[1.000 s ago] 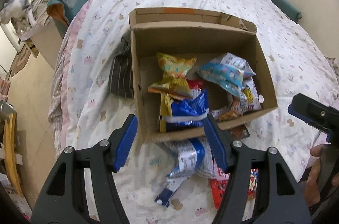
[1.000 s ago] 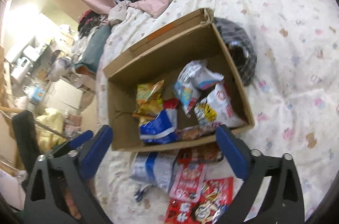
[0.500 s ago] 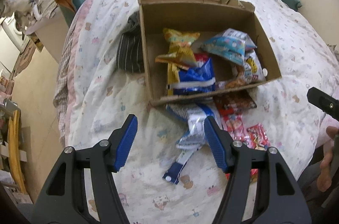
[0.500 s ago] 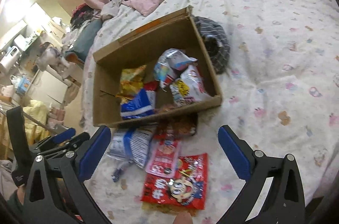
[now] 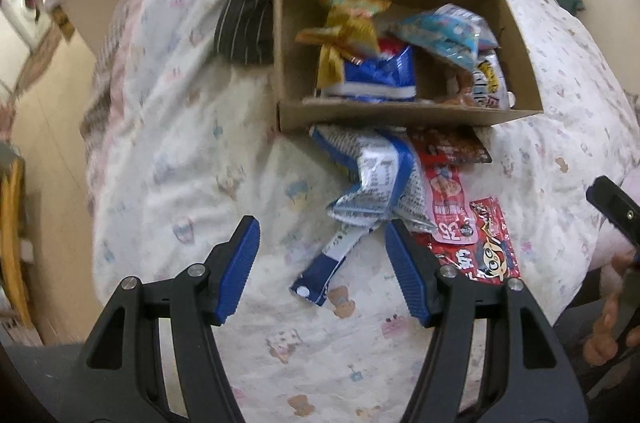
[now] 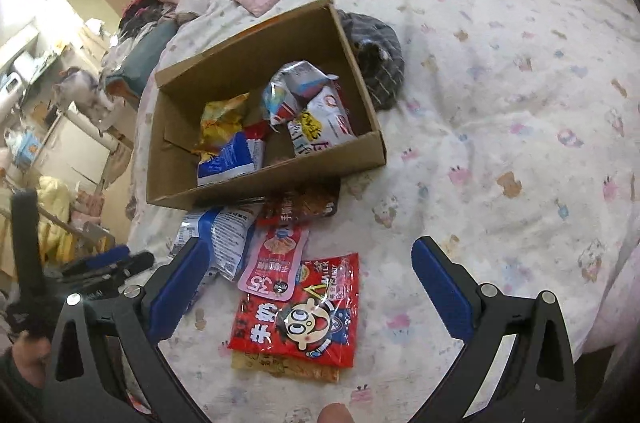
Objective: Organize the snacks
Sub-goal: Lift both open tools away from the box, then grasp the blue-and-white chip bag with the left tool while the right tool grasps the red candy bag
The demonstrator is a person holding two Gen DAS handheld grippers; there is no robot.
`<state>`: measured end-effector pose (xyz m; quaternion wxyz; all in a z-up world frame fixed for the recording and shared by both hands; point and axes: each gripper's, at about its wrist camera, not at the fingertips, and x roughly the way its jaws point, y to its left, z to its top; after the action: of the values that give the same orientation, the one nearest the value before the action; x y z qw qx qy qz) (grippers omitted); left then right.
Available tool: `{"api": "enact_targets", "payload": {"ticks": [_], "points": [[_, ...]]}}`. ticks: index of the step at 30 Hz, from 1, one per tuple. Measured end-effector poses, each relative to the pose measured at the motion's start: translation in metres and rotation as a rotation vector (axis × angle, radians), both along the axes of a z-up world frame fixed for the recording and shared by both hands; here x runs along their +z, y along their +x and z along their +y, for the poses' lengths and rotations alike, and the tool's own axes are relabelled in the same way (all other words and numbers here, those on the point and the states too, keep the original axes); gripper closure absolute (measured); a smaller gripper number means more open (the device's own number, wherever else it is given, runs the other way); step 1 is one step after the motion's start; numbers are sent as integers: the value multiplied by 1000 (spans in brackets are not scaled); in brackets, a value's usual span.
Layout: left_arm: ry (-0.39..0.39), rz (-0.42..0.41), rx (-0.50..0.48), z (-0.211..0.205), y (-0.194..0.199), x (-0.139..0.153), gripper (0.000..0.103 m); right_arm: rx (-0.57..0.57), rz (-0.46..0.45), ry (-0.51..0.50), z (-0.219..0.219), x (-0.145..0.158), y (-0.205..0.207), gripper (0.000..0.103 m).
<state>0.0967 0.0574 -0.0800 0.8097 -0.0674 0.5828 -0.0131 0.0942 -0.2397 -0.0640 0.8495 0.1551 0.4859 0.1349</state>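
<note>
Descending toward loose packets, both grippers now lower and nearer than second ago. Left gripper (image 5: pixel 322 275) jaws open, empty, straddling tail of blue-white packet (image 5: pixel 376 191) on bedspread (image 5: pixel 192 151). Right gripper (image 6: pixel 310 291) jaws open wide, empty, above red milk-candy packet (image 6: pixel 298 315). Cardboard box (image 6: pixel 276 179) farther, already holding several snacks. Pink packet (image 6: pixel 276 259) between, overlapping both. Judgement: pickup phase starting, nothing grasped yet.

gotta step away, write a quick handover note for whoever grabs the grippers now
Left gripper: open, empty, above the blue-and-white bag.
Right gripper: open, empty, above the red milk candy bag.
Cardboard box on the bed already holds several snacks.
Left to do: packets lying in front of the box, including the pink pouch and the dark red packet.
</note>
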Motion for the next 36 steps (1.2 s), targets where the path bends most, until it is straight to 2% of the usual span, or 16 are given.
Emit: {"api": "enact_targets", "payload": {"ticks": [4,8,12,18,19,21,22,23,24,27,32,36], "points": [[12,17,62,16,3,-5,41,-28,30,25,-8,-4,3,0],[-61,66,96,29,7,-18,41,-58,80,24,-12,-13,7,0],[-2,205,-33,4,12,-57,41,-72,126,32,-11,-22,13,0],[45,225,-153,-27,16,-76,42,-36,137,49,-3,-26,18,0],[49,229,-153,-28,17,-78,45,-34,138,50,-3,-26,18,0],[46,243,-147,-30,19,-81,64,-32,141,53,-2,-27,19,0],[54,244,-142,-30,20,-81,67,-31,144,53,-3,-27,19,0],[62,242,-137,-30,21,-81,78,-30,149,52,-3,-28,19,0],[76,242,-132,-30,23,-81,83,-29,157,52,-3,-30,19,0],[71,242,-115,-24,23,-80,90,-23,192,47,-5,-38,20,0],[32,237,-133,-24,11,-67,90,47,327,1,6,-62,18,0],[-25,214,-131,-22,-3,-46,90,75,421,83,7,-78,14,0]]}}
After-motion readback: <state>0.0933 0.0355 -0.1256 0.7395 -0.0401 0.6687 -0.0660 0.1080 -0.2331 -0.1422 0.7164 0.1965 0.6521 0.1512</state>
